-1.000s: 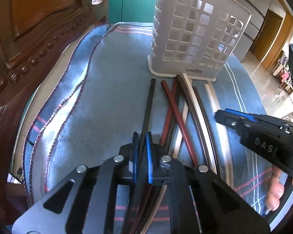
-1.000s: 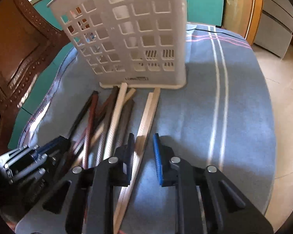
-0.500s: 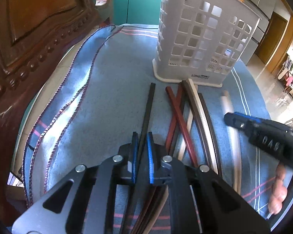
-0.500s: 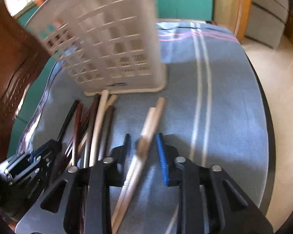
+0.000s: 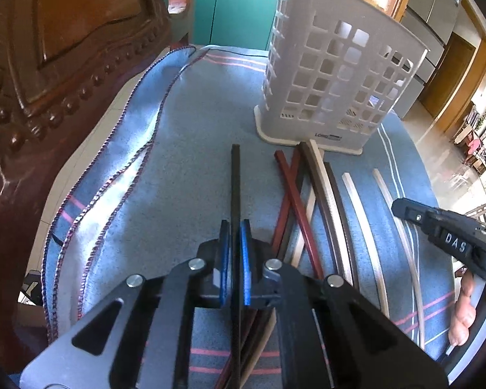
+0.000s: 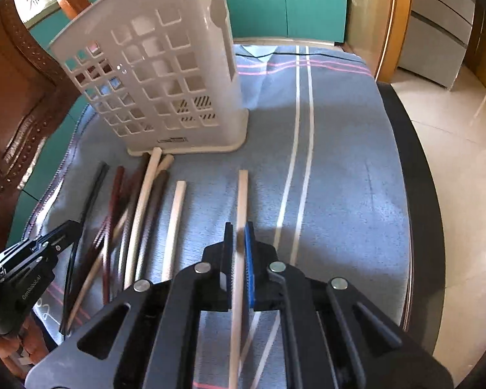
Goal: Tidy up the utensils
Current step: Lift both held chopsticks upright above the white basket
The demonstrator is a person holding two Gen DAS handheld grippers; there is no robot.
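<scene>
Left gripper (image 5: 235, 236): blue pads pinched onto the black chopstick (image 5: 235, 181), jaws nearly together, tool pointing steeply down at the cloth.
Black chopstick: runs straight away from the pads toward the holder, its far tip well short of the base, apart from the rest of the bundle.
Right gripper (image 6: 239, 240): jaws have just been closing, and now they clamp the pale chopstick (image 6: 242, 201) between the pads.
Pale chopstick: long and light wood, passing through the pads and on under the tool body; whether its far end touches the cloth I cannot tell.
Second pale chopstick (image 6: 175, 223): lying alone on the cloth, just left of the gripped one in the right wrist view.
Loose bundle (image 6: 136, 204): red, dark brown and cream sticks crossed over one another between the two tools, several tips touching the holder's base.
Utensil holder (image 5: 333, 77): pale plastic, square-holed walls, standing upright at the far end of the chopsticks; nothing can be made out inside.
Cloth (image 6: 340, 162): blue with white and pink stripes, spread over the table, rumpled at the left edge.
Chair (image 5: 48, 64): carved dark wood with studs, close along the left side.
Person's fingers (image 5: 463, 311): wrapped under the right tool at the frame edge.
</scene>
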